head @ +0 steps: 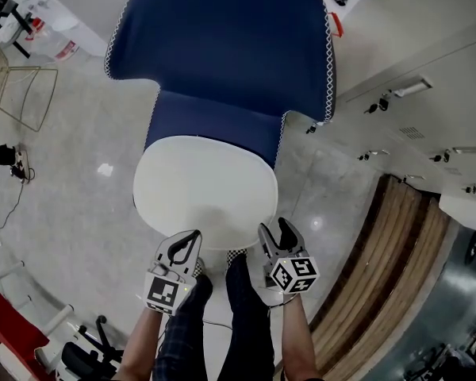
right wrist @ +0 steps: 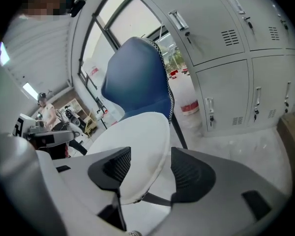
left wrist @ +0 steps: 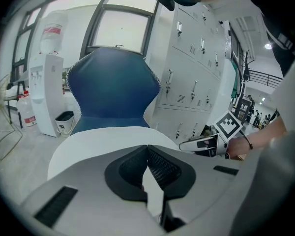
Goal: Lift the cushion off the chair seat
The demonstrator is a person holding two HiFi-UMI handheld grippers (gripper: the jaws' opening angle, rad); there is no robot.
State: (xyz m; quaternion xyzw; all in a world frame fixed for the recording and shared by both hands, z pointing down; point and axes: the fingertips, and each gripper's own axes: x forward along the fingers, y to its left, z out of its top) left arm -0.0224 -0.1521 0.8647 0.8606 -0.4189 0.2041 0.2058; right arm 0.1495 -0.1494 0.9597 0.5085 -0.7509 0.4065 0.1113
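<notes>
A round white cushion (head: 202,185) lies on the seat of a chair with a blue backrest (head: 222,46). Both grippers are at its near edge. My left gripper (head: 192,240) is at the left of that edge; in the left gripper view its pads (left wrist: 160,166) meet at the tips with a white strip of the cushion (left wrist: 103,141) pinched between them. My right gripper (head: 276,232) stands open at the right of the edge. In the right gripper view the cushion's rim (right wrist: 132,146) passes between the spread jaws (right wrist: 150,166), and neither pad presses on it.
Grey lockers (head: 428,109) line the right side, with a curved wooden step (head: 381,268) below them. A wire stand (head: 20,94) is at the far left. A water dispenser (left wrist: 44,92) and a small bin (left wrist: 65,122) stand behind the chair. My legs (head: 238,316) are right before the seat.
</notes>
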